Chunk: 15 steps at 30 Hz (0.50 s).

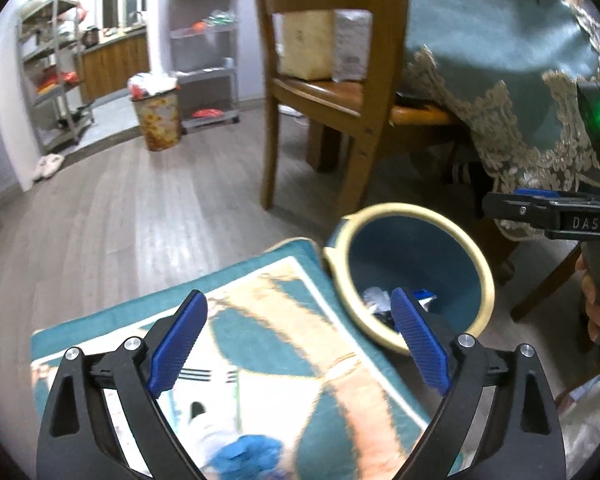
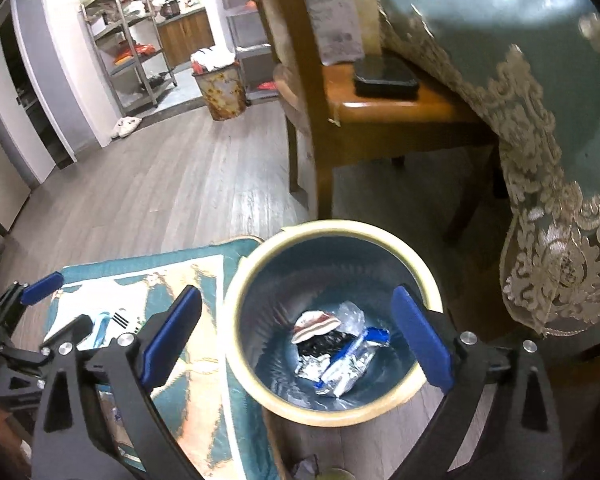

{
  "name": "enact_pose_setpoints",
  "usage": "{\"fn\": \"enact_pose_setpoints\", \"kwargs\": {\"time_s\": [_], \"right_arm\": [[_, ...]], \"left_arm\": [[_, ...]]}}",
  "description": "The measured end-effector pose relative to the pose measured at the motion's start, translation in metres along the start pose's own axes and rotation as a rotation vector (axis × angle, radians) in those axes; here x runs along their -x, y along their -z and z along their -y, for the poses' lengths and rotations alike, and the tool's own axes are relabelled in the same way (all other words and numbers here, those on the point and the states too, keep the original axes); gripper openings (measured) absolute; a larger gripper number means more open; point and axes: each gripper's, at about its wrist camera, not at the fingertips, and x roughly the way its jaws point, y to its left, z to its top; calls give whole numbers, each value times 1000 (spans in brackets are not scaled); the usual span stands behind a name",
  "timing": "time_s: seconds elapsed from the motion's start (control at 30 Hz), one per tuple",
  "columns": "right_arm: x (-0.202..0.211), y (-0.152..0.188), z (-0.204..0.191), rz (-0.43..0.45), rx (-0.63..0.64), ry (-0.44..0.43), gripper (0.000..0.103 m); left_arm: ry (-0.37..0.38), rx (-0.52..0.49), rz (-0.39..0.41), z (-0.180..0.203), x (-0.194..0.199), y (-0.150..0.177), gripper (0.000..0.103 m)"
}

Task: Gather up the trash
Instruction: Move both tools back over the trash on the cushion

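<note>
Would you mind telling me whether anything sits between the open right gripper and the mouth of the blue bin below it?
Nothing visible does. The right gripper hangs open and empty over the blue bin, whose mouth is uncovered, with wrappers already at its bottom. The rug lies beside the bin, not over it.

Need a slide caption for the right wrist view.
Open right tool poised above the blue bin, wrappers inside, rug alongside.

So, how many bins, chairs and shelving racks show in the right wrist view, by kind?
Trash bins: 2, the blue bin with cream rim and the rusty patterned bin
Wooden chairs: 1
Metal shelving racks: 2, the left rack and the right rack
Total: 5
</note>
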Motion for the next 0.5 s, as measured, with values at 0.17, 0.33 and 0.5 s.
{"fn": "enact_pose_setpoints", "kwargs": {"time_s": [0.17,0.33,0.5], "right_arm": [[2,1,-29,20,30,-7,97],[1,3,-58,25,33,-46,97],[-8,11,-88,-5,29,-83,97]], "left_arm": [[-52,49,28,-38,33,10,93],[-107,95,44,-71,59,22,93],[-151,119,54,-98,82,37,94]]}}
